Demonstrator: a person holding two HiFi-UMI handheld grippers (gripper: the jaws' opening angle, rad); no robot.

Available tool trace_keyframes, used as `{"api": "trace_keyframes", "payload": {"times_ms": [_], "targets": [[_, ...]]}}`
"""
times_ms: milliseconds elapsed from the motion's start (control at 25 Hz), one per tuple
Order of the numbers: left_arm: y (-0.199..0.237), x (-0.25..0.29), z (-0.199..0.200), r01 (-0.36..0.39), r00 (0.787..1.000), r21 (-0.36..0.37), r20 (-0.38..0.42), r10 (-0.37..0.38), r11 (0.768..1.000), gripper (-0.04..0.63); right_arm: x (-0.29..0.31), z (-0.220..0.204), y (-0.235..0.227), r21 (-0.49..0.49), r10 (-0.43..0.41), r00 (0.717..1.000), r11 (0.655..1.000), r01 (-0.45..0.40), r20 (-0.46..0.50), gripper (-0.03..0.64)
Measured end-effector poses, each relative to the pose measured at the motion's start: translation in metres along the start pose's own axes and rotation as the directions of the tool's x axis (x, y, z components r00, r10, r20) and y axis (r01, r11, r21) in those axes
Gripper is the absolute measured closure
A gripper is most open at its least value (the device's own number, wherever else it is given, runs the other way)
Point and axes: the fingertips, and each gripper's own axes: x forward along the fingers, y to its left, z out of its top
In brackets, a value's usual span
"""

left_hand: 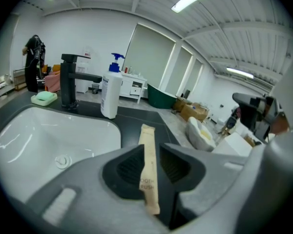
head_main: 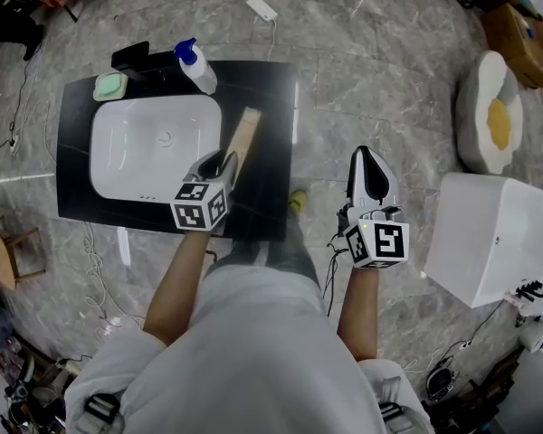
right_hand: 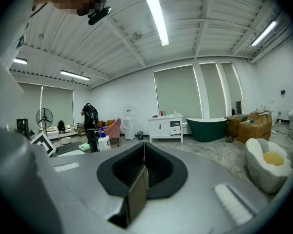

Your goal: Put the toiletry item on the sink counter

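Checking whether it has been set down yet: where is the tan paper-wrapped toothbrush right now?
In the head view the tan paper-wrapped toothbrush is clamped in the left gripper, over the black counter just right of the white basin.

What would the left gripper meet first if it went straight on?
Probably only the dark counter right of the sink: the toothbrush packet it grips aims past the pump bottle, which stands left of that line. Height is unclear.

Tan toothbrush packet (left_hand: 147, 152) — black counter (head_main: 264, 197), white basin (head_main: 127, 163).
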Motion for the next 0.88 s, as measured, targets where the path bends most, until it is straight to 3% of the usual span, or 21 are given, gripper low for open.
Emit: {"api": "trace_keyframes", "payload": {"times_ms": [280, 880], "targets": [[-0.011, -0.026, 0.009, 0.011, 0.999, 0.023, 0.043, -0.012, 1.0, 0.511, -0.018, 0.013, 0.018, -0.005, 0.005, 1.0, 1.0, -0.004, 0.022, 0.612], [-0.032, -0.101, 0.047, 0.02, 0.983, 0.108, 0.18, -0.039, 0.994, 0.597, -0.061, 0.036, 0.062, -0.019, 0.015, 0.998, 1.0, -0.014, 0.064, 0.612]]}}
